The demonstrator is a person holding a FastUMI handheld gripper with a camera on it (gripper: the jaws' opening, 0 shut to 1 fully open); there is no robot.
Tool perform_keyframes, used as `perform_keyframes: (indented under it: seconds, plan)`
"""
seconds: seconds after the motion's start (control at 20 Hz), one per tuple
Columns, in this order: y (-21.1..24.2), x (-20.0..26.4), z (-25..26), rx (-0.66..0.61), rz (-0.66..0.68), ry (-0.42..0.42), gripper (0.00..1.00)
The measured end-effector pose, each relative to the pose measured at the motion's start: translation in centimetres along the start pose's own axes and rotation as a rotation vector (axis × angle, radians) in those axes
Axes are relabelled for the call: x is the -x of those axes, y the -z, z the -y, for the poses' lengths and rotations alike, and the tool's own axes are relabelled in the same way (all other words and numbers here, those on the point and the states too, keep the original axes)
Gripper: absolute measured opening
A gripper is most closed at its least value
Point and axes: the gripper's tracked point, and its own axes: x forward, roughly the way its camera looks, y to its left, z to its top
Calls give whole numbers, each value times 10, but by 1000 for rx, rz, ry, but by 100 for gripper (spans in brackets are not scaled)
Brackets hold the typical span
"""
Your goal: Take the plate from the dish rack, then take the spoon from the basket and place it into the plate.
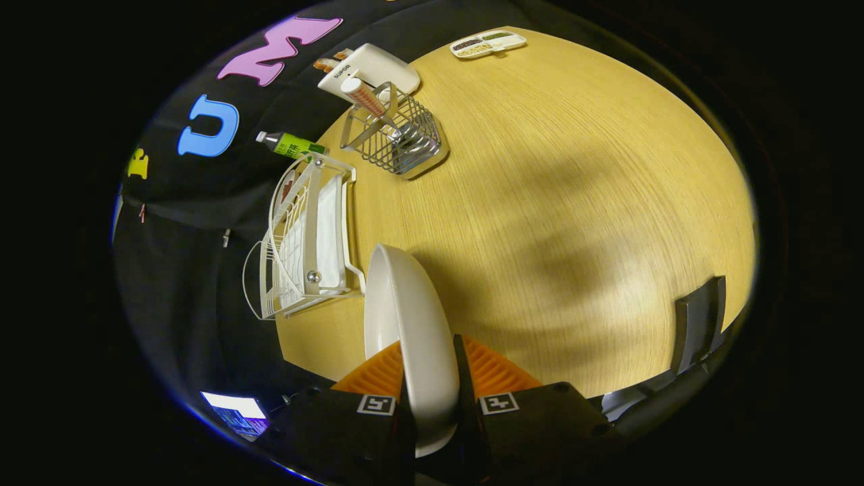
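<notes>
While the tongs [432,398] clamp the white plate [408,324] edge-on between both fingers, the dish rack [307,236] stands just beyond.

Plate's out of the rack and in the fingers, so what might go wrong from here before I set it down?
1. The gripper pinches the white plate on edge by its rim only; most of it stands free, so it may slip or swing.
2. The dish rack is close beside the plate; a turn that way may knock it.
3. The spoon leans in the wire basket beyond; put down near there, the plate may crowd the later reach.
</notes>
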Motion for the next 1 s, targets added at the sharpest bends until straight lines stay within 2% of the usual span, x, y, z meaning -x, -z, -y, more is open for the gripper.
perform_keyframes:
  seconds: [0.3,0.45,0.55,0.6,0.7,0.75,0.85,1.0]
  plan:
    - [-8,-3,3,-36,39,28,35]
    - [-13,4,16,-28,74,84,46]
    - [-16,8,18,-31,95,92,48]
    - [-20,11,15,-37,115,79,54]
    - [-28,21,7,-30,157,65,72]
    - [-34,27,5,-11,186,69,73]
    - [-54,45,-5,61,262,89,81]
    - [-94,77,-32,220,399,110,90]
